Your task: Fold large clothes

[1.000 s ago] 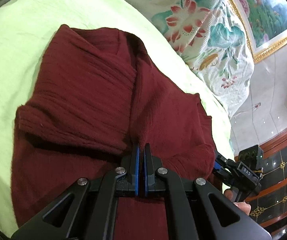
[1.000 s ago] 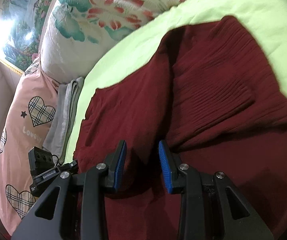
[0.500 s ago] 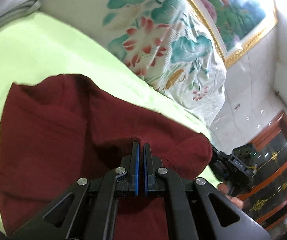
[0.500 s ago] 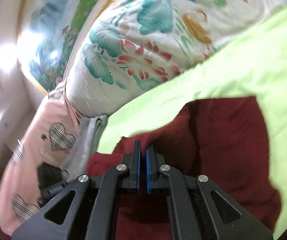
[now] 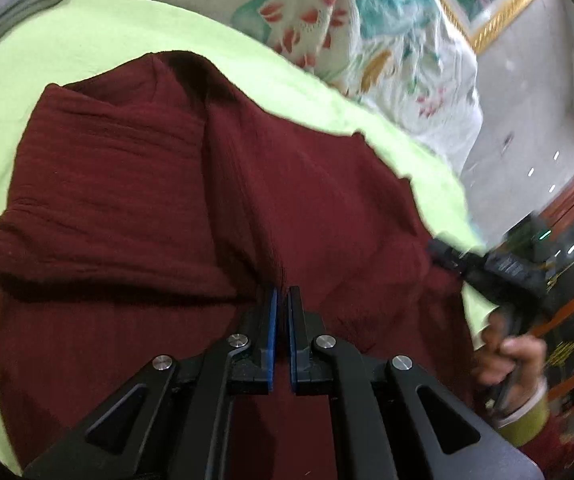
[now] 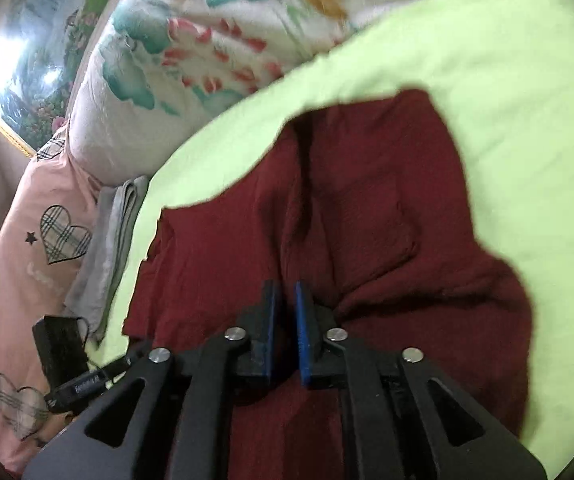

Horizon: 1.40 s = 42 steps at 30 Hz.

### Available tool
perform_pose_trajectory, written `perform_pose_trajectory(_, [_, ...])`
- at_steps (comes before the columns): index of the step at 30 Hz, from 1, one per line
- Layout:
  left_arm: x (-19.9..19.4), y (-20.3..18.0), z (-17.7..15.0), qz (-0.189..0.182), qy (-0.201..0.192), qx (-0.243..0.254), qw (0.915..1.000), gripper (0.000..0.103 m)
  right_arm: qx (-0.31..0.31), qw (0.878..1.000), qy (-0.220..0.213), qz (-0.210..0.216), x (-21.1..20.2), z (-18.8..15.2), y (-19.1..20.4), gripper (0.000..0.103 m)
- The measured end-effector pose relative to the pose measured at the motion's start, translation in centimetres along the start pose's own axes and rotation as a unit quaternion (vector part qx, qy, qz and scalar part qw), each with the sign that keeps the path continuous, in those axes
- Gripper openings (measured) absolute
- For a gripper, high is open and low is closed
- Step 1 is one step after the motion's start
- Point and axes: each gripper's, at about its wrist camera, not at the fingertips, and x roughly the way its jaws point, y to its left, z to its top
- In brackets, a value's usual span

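Both grippers lift the sweater (image 5: 135, 184) hem off the sheet (image 5: 87, 40); our left gripper (image 5: 283, 312) pinches it, our right gripper (image 6: 285, 304) is opening on cloth, which may drop and skew the fold.

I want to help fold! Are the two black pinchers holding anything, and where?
The left gripper pinches a raised fold of the dark red knitted sweater. The right gripper has the same cloth between its opening jaws.
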Motion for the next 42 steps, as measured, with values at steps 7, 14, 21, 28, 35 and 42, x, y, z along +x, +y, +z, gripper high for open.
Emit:
perform_pose_trajectory(7, [0.1,0.7,-0.3,0.048,-0.007,-0.021,0.9986,0.004,-0.056,0.997,0.013,0.041,0.5,-0.8,3.9,0.017])
perform_pose_trajectory(14, [-1.0,2.8,-0.2,0.078,-0.018,-0.067,0.9945,0.0,0.013,0.999,0.049,-0.009,3.0,-1.1,-0.1,0.017])
perform_pose_trajectory(21, [-1.9,-0.4,1.1,0.005,-0.016,-0.051,0.9986,0.026,-0.006,1.0,0.006,0.012,0.3,-1.1,1.5,0.031])
perform_pose_trajectory(28, [2.4,-0.8,1.6,0.076,0.032,-0.053,0.9952,0.003,-0.004,1.0,0.031,0.0,1.6,-2.3,2.2,0.031])
perform_pose_trajectory(35, [0.3,1.1,1.1,0.083,0.007,-0.067,0.9942,0.003,0.032,0.998,0.044,-0.031,1.6,-2.8,-0.5,0.035])
perform_pose_trajectory(42, [-4.1,1.6,-1.4,0.086,-0.007,-0.075,0.9934,0.011,0.007,1.0,0.022,-0.018,-2.5,-4.1,1.4,0.04])
